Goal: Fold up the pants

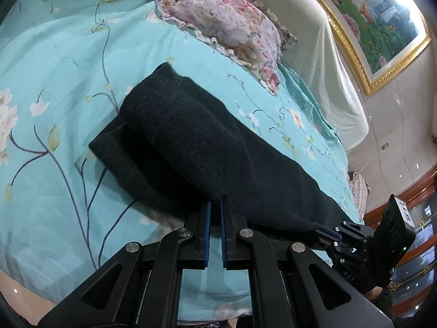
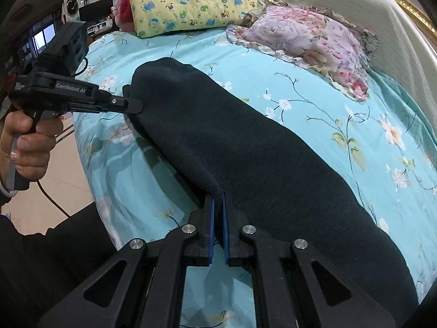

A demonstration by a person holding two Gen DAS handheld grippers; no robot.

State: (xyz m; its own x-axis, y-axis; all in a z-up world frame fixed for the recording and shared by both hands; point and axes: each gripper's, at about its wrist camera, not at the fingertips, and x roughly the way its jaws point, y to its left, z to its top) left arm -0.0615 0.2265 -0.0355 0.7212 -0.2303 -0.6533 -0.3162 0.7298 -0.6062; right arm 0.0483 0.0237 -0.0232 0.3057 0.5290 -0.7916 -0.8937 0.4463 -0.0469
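Note:
Dark charcoal pants (image 1: pixel 191 142) lie folded lengthwise on a turquoise floral bedsheet (image 1: pixel 54 82), also seen in the right wrist view (image 2: pixel 245 150). My left gripper (image 1: pixel 215 205) is shut on the near edge of the pants; in the right wrist view it (image 2: pixel 133 106) grips the far end of that edge. My right gripper (image 2: pixel 218 199) is shut on the folded edge of the pants, lifting it slightly; in the left wrist view it (image 1: pixel 322 231) pinches the pants at the right end.
A pink floral pillow (image 1: pixel 232 32) and a yellow cartoon pillow (image 2: pixel 191 0) lie at the head of the bed. A cream padded headboard (image 1: pixel 322 54) and a gold-framed painting (image 1: pixel 382 22) stand behind. The bed edge and tiled floor (image 2: pixel 54 177) are at the left.

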